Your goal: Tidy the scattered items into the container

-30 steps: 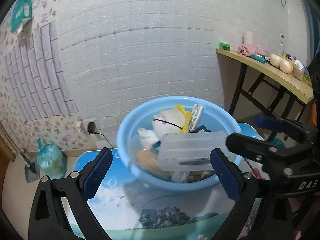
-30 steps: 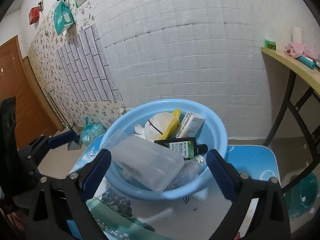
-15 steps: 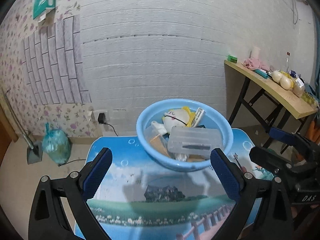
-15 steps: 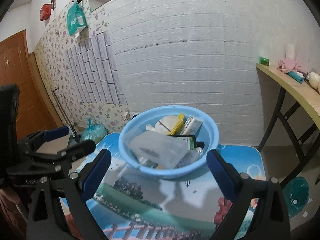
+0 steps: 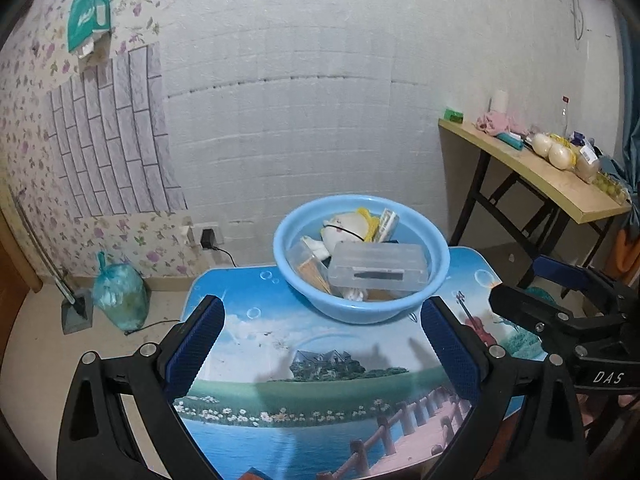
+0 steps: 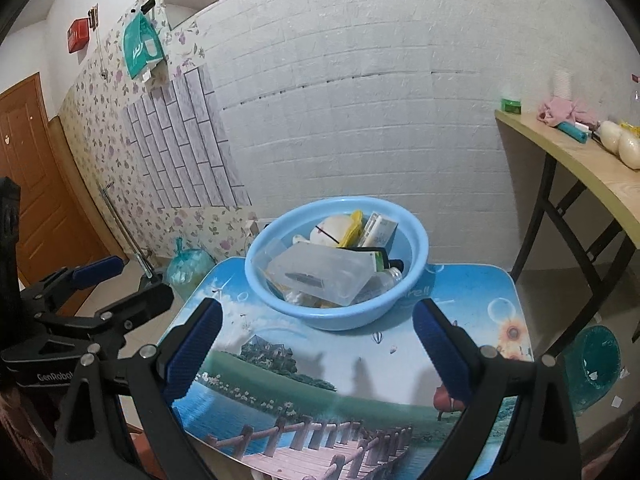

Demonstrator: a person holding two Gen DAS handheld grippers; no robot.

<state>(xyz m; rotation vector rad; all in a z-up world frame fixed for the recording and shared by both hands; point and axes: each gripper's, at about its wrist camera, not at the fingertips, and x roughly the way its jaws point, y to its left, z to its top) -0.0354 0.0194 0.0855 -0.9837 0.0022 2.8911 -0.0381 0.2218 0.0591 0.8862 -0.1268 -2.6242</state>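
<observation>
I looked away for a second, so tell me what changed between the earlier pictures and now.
Both grippers pulled back from the blue basin: the left gripper and right gripper now hover over the near part of the small table, jaws open and empty as before. Nothing was grasped or released. The clear plastic box, plush toy and other items stayed in the basin.

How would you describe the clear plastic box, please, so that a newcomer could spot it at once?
On the picture-printed table stands a blue basin. The clear plastic box lies on top of the pile inside, the only see-through lidded rectangle, with a dark strip showing through.
</observation>
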